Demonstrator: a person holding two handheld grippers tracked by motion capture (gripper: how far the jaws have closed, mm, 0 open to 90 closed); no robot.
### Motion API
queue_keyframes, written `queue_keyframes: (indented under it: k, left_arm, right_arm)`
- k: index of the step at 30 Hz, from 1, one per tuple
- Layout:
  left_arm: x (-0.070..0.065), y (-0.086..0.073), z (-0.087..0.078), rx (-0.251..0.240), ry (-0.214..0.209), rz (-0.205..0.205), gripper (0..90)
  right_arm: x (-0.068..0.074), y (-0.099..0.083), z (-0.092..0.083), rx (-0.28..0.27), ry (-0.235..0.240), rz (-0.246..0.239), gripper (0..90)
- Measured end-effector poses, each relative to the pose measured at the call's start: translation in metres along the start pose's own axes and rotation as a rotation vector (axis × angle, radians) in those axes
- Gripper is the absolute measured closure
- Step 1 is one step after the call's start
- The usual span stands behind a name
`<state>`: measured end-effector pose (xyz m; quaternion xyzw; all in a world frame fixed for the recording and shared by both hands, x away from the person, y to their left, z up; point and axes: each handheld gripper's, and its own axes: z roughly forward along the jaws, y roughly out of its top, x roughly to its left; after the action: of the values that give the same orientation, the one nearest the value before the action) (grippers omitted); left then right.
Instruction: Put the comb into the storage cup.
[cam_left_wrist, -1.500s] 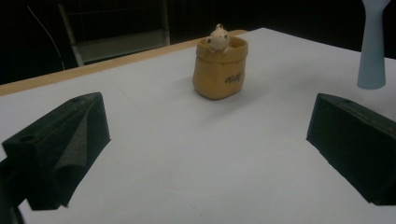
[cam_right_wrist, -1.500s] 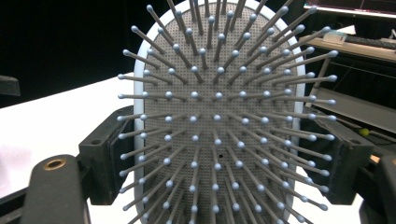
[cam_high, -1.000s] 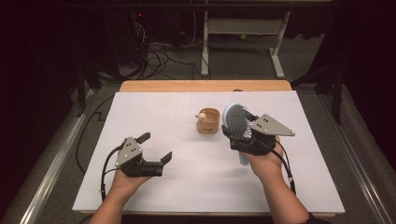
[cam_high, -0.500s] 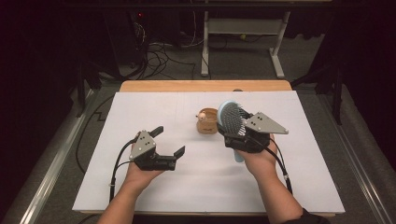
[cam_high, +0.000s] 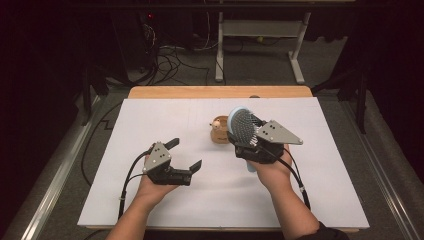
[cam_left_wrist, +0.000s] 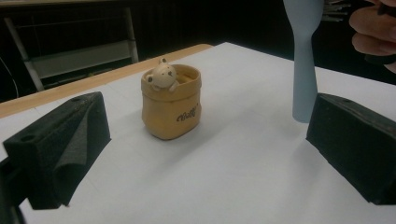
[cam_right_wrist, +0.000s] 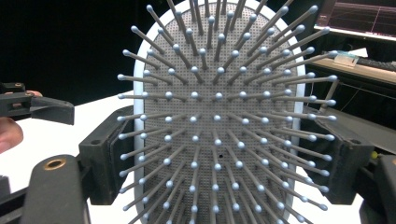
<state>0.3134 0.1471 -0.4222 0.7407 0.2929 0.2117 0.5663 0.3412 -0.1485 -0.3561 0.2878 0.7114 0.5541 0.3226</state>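
Note:
A light blue hairbrush (cam_high: 242, 125) stands upright right of centre, bristles toward me, its handle tip down by the white sheet. My right gripper (cam_high: 244, 142) is shut on the brush's head; in the right gripper view the bristled pad (cam_right_wrist: 219, 121) sits between the two black jaws. A small tan pot with a bear figure on its rim (cam_high: 219, 130) stands just left of the brush. My left gripper (cam_high: 185, 154) rests open, low over the sheet, to the pot's lower left. In the left gripper view the pot (cam_left_wrist: 171, 102) is ahead between the jaws, and the brush handle (cam_left_wrist: 304, 60) is at right.
A white sheet (cam_high: 150, 120) covers the table, with a wooden edge (cam_high: 220, 92) at the far side. Beyond it are a metal stand (cam_high: 260, 30) and cables on the floor (cam_high: 165, 60). A lit monitor (cam_right_wrist: 359, 18) is at the right gripper view's upper right.
My left hand has carried its open gripper to the right, closer to the pot. The right gripper and the brush have stayed nearly in place.

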Motion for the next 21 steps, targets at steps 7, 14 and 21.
queue_keyframes:
  k: [7, 14, 21]
  left_arm:
    - [0.0, 0.0, -0.006, -0.009, -0.003, -0.008, 0.5]
    - [0.0, 0.002, -0.009, -0.009, 0.0, -0.008, 0.6]
    - [-0.005, 0.007, -0.01, -0.011, -0.003, -0.002, 0.8]
  right_arm:
    - [0.01, 0.0, 0.005, -0.006, 0.015, -0.019, 20.5]
    - [0.019, 0.0, 0.009, -0.001, 0.034, -0.038, 20.5]
    - [0.029, -0.003, 0.015, 0.004, 0.041, -0.056, 20.5]
